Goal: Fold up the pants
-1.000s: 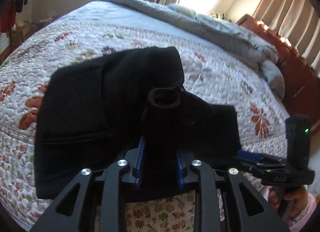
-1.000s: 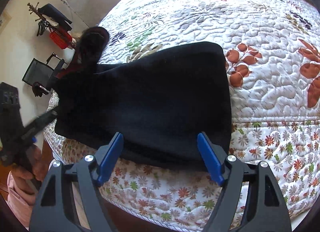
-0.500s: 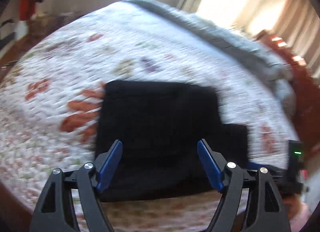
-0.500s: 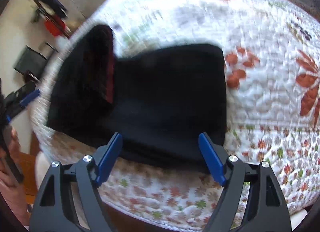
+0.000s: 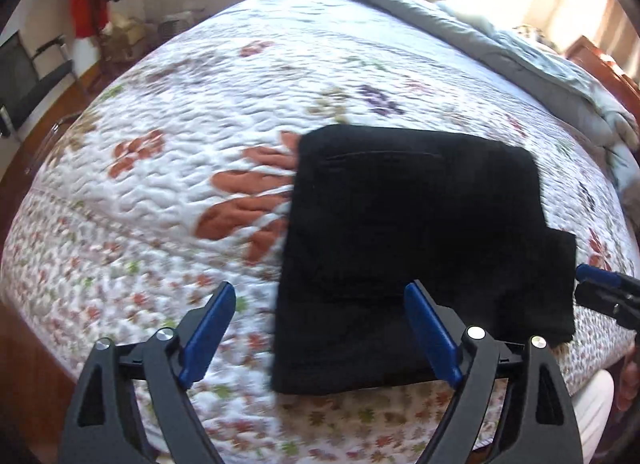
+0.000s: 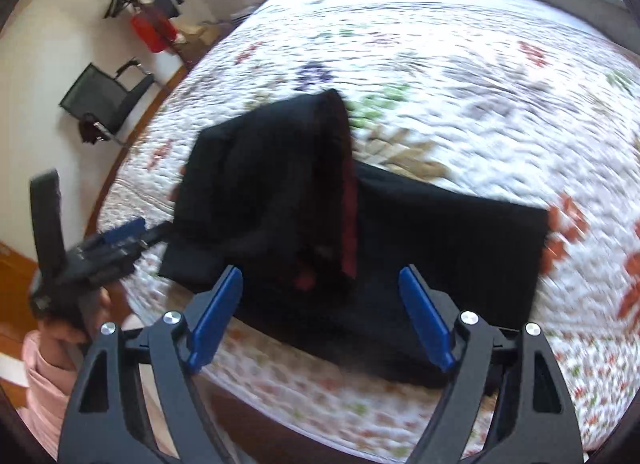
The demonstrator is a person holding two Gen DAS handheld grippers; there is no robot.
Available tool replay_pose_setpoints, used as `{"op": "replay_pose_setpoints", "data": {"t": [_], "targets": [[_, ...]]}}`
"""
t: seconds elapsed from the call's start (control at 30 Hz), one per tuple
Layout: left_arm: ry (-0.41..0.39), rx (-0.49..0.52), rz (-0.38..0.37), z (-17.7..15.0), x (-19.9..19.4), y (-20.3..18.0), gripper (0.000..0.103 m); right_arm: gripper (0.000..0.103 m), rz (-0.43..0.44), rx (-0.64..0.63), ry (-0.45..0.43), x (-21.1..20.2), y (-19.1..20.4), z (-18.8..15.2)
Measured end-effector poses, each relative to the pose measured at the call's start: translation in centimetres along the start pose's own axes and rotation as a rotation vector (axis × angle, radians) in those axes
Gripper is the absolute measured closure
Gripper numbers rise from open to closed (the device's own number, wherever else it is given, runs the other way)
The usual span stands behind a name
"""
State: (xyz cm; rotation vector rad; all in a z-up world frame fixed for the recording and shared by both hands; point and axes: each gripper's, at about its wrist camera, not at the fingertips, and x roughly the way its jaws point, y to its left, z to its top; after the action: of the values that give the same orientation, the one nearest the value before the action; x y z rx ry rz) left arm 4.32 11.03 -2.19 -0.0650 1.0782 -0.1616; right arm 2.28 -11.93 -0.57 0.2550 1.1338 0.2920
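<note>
The black pants (image 5: 416, 232) lie folded in a thick rectangle near the front edge of the floral quilt (image 5: 192, 112). In the right wrist view the pants (image 6: 440, 248) have a layer laid over their left half, with a strip of red lining showing. My left gripper (image 5: 320, 287) hovers over the pants' near left corner with its jaws opening. Its pads press on nothing. My right gripper (image 6: 320, 272) is open above the near edge of the pants and holds nothing. Each gripper shows in the other's view: the left gripper (image 6: 120, 238), the right gripper (image 5: 600, 284).
A grey duvet (image 5: 480, 36) is bunched along the far side of the bed, beside a wooden headboard (image 5: 600, 64). A black chair (image 6: 104, 100) and a coat stand with a red bag (image 6: 152, 32) are on the floor to the left. A pink sleeve (image 6: 44, 368) is at the lower left.
The left gripper let go of the bunched pant fabric, which now lies folded over, and drew back to the left with its jaws wide. The right gripper pulled back and up from the pants.
</note>
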Motion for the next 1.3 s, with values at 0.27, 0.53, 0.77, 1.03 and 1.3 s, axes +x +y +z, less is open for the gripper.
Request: {"op": "replay_pose_setpoints", "data": {"t": [0.27,0.53,0.77,1.03,1.3], "targets": [[0.053,-0.094,-0.037,-0.8,1.1,2.7,0.016,0.081,0.032,0.033,0.142,5.2,1.0,1.6],[0.081,-0.112,-0.058,-0.8,2.6,2.5,0.011,0.099,0.130,0.081,0.080,2.6,-0.5,0.8],[0.120,-0.075,-0.080,-1.4,3.7,1.0,0.011,0.080,0.045,0.052,0.127,5.1,-0.9,0.2],[0.110,-0.123,-0.110,-1.1,2.9,2.0,0.010,0.028,0.021,0.078,0.104,4.2,-2.2,1.2],[0.108,-0.180,-0.114,-1.6,2.1,3.8,0.009,0.059,0.214,0.153,0.141,7.6,-3.6,1.2]]}}
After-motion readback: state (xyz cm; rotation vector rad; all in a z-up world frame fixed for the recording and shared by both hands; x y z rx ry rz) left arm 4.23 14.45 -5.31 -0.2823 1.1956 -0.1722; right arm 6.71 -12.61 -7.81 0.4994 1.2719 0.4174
